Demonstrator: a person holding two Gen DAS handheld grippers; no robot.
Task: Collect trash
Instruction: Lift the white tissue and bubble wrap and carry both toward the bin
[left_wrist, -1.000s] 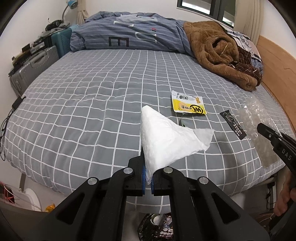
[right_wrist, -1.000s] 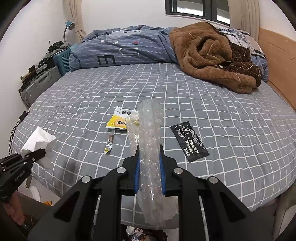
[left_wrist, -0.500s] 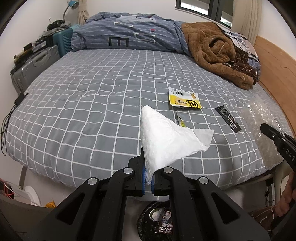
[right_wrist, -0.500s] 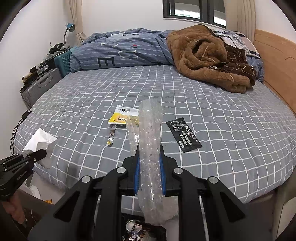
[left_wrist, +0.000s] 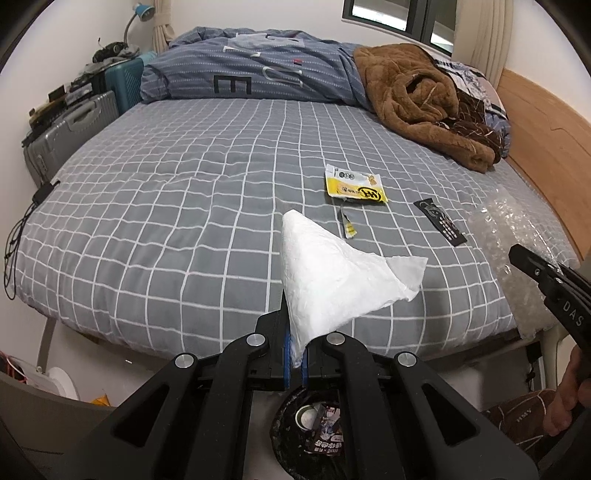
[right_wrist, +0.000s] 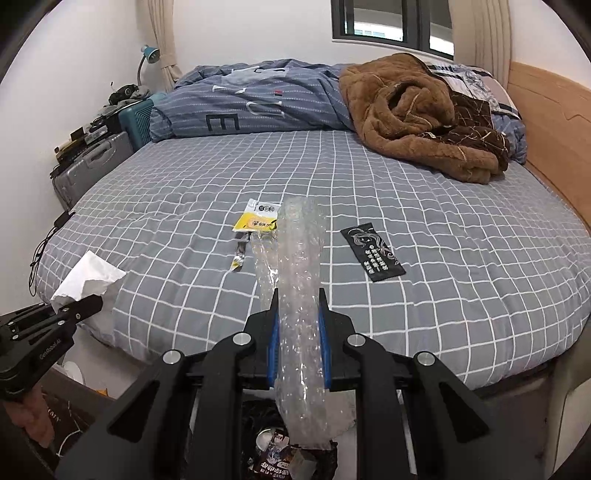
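Observation:
My left gripper (left_wrist: 294, 345) is shut on a white tissue (left_wrist: 332, 275) and holds it off the near edge of the bed, above a black trash bin (left_wrist: 314, 432). My right gripper (right_wrist: 297, 334) is shut on a clear bubble wrap sheet (right_wrist: 299, 280) that hangs down over the same bin (right_wrist: 291, 454). A yellow snack wrapper (left_wrist: 354, 186), a small torn strip (left_wrist: 348, 225) and a black sachet (left_wrist: 439, 221) lie on the grey checked bedsheet. The tissue also shows in the right wrist view (right_wrist: 88, 280).
A brown fleece blanket (left_wrist: 424, 103) and a blue duvet (left_wrist: 251, 70) are piled at the far side of the bed. Suitcases (left_wrist: 70, 129) stand at the left. A wooden headboard (left_wrist: 543, 125) runs along the right. Cables (left_wrist: 22, 229) hang at the left edge.
Both grippers have pulled back from the bed with their loads. The trash bin has come into view beneath them.

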